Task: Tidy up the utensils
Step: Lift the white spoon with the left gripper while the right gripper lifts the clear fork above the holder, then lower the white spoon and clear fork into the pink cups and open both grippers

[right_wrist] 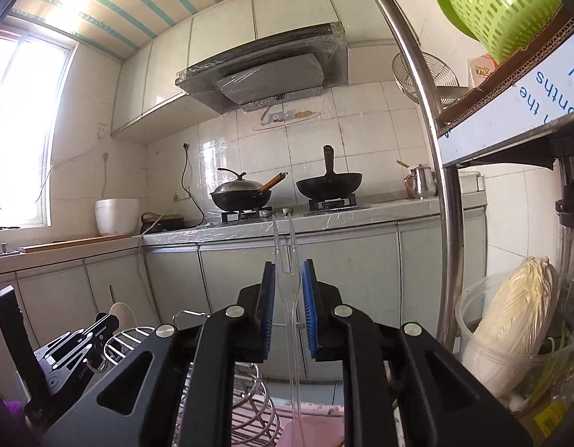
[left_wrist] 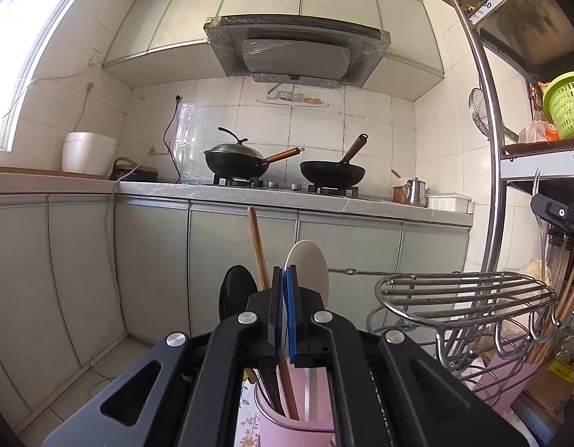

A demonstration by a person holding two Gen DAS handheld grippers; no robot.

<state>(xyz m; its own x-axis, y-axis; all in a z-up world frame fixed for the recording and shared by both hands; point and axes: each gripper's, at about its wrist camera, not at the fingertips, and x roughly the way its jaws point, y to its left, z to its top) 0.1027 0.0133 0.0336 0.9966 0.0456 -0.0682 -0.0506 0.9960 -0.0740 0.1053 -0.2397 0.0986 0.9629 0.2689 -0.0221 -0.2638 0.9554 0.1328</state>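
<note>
Little can be read. In the right wrist view, a white board (right_wrist: 510, 100) lining the shelf edge carries blue print seen upside down: "the" and "nths", cut off by the frame. Behind the green basket (right_wrist: 495, 3), an orange and white packet (right_wrist: 480, 69) shows "KAI". In the left wrist view, a blue "30" stands on a white strip (left_wrist: 484, 6) of the top shelf
</note>
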